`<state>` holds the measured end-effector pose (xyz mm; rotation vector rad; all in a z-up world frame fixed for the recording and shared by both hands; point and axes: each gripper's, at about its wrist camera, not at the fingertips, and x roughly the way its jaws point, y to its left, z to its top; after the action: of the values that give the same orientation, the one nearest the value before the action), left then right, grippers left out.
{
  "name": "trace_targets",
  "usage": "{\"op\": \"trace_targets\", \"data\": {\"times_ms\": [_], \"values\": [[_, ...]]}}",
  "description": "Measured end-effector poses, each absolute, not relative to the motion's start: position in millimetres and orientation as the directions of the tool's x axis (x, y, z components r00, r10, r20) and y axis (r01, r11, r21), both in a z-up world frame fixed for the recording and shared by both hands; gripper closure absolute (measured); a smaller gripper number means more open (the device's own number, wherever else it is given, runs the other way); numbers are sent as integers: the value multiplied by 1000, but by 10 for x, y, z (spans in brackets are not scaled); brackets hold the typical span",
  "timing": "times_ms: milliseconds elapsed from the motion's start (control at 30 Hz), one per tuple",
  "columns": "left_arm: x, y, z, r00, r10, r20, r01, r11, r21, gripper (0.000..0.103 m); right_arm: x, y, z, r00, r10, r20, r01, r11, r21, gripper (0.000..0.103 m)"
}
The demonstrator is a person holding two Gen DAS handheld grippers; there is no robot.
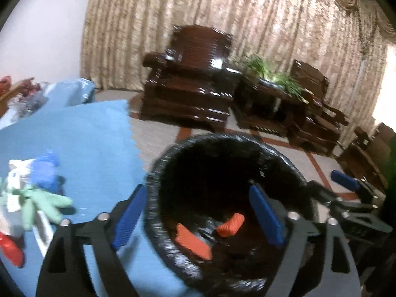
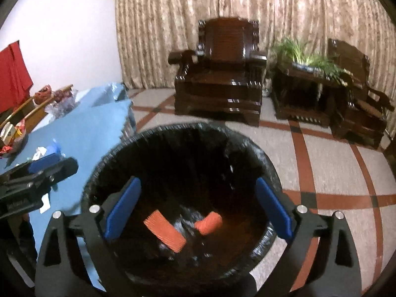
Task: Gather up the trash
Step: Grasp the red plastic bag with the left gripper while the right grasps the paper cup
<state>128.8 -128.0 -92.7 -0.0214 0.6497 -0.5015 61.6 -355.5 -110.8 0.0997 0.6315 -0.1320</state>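
Note:
A round bin with a black liner [image 1: 158, 198] [image 2: 262, 173] stands on the floor beside a table with a blue cloth [image 1: 86, 143] [image 2: 81, 133]. Two orange ribbed pieces [image 1: 193, 241] [image 2: 164, 231] lie in the bin's bottom. My left gripper [image 1: 198, 220] is open and empty, its fingers straddling the bin's left rim. My right gripper [image 2: 198, 215] is open and empty over the bin's mouth; it also shows in the left wrist view [image 1: 346, 185]. Trash lies on the table: a green glove [image 1: 42, 205], a blue crumpled piece [image 1: 45, 168], white scraps and a red piece [image 1: 10, 248].
Dark wooden armchairs [image 2: 220, 74] [image 1: 190, 84] and a side table with a green plant [image 2: 307, 59] stand before the curtains. The floor is tiled with red lines [image 2: 304, 160]. Bags and clutter [image 2: 59, 99] lie at the table's far end.

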Motion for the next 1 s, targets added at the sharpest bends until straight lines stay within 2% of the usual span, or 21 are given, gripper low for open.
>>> {"op": "trace_targets", "data": {"times_ms": [100, 300, 567, 833, 1000], "values": [[1225, -1024, -856, 735, -389, -556, 381, 914, -135, 6, 626, -3454, -992, 823, -58, -565, 118, 991, 70, 6], [1071, -396, -774, 805, -261, -532, 257, 963, -85, 6, 730, -3038, -828, 848, 47, -528, 15, 994, 113, 5], [874, 424, -822, 853, -65, -518, 56, 998, -32, 6, 951, -2280, -836, 825, 177, -536, -132, 984, 121, 5], [795, 1025, -1139, 825, 56, -563, -79, 997, -16, 12, 1130, -1665, -1050, 791, 244, -560, -227, 969, 101, 5], [889, 1236, -1373, 802, 68, -593, -99, 995, -21, 18, 1223, -1397, -1174, 778, 261, -572, -256, 962, 91, 5]]}}
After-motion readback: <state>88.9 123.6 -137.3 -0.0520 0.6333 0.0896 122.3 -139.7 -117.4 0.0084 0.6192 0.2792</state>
